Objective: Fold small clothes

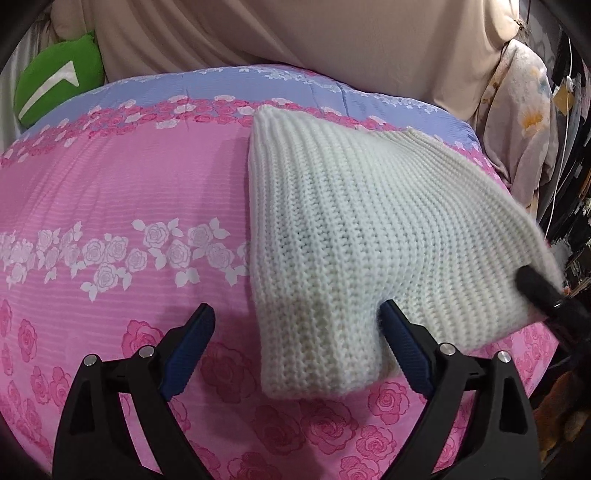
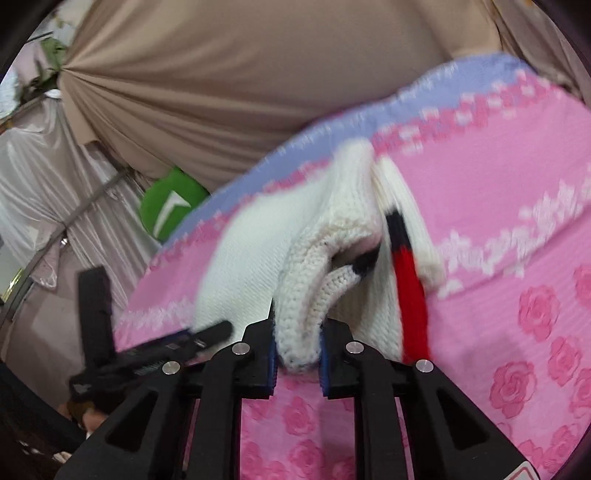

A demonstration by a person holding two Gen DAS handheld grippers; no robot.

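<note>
A cream knitted sweater (image 1: pixel 354 206) lies on a pink rose-print bedspread (image 1: pixel 110 184). My left gripper (image 1: pixel 295 325) is open, its blue-padded fingers wide apart on either side of the sweater's near sleeve end, which lies between them. In the right wrist view my right gripper (image 2: pixel 297 354) is shut on a doubled edge of the sweater (image 2: pixel 306 258) and lifts it off the bed; a black and red stripe (image 2: pixel 406 273) shows on the raised part. The right gripper also shows as a dark blur at the right edge of the left wrist view (image 1: pixel 539 291).
Beige draped fabric (image 1: pixel 258 33) hangs behind the bed. A green cushion with a white mark (image 1: pixel 55 81) sits at the far left corner. Hanging clothes and clutter (image 1: pixel 524 110) stand past the bed's right edge. The left gripper's black body (image 2: pixel 122 354) shows left in the right wrist view.
</note>
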